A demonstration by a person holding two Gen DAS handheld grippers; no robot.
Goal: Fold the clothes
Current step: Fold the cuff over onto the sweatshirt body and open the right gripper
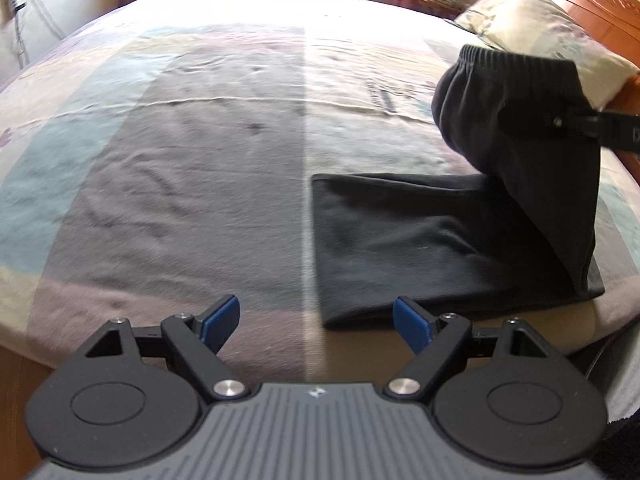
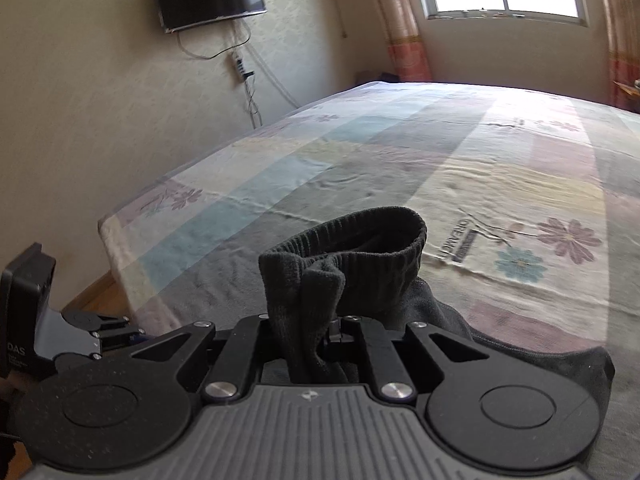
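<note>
You cannot see the pads of your right gripper [image 2: 320, 344]: the bunched ribbed waistband of the dark trousers [image 2: 360, 264] covers them in the right wrist view, and in the left wrist view its body runs off the right edge. Of your left gripper [image 1: 316, 322], the right wrist view catches only a part at the left edge, too partial to show how its jaws stand. The bedsheet [image 1: 180, 168] is smeared with blur, the sunlit far end is washed out white, and the small print by the flower motif [image 2: 460, 240] cannot be fully read.
</note>
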